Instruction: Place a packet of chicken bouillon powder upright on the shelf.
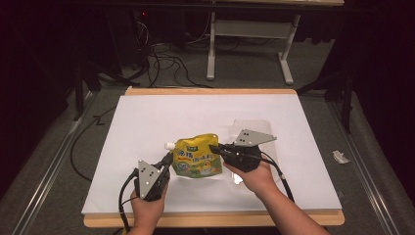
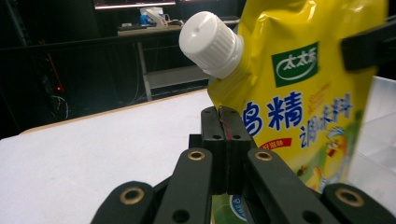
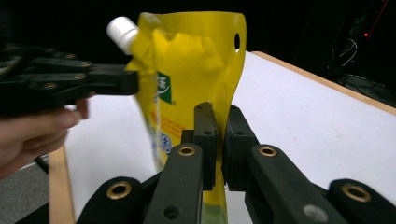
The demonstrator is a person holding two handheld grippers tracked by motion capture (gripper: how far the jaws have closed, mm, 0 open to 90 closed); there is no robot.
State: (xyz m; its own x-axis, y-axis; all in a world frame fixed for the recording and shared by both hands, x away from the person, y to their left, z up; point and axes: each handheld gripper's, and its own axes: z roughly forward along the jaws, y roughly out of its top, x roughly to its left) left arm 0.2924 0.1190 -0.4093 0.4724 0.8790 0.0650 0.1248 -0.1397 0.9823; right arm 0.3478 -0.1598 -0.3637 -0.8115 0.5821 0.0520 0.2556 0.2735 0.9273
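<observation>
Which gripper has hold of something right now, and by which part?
Both hold the yellow spouted pouch. The left gripper pinches its side edge just below the white cap; the right gripper pinches the opposite side edge.

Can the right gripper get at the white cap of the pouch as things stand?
Probably not yet: the right gripper is shut on the yellow spout pouch, so it must let go first. The white cap itself stands uncovered, beside the left gripper.
</observation>
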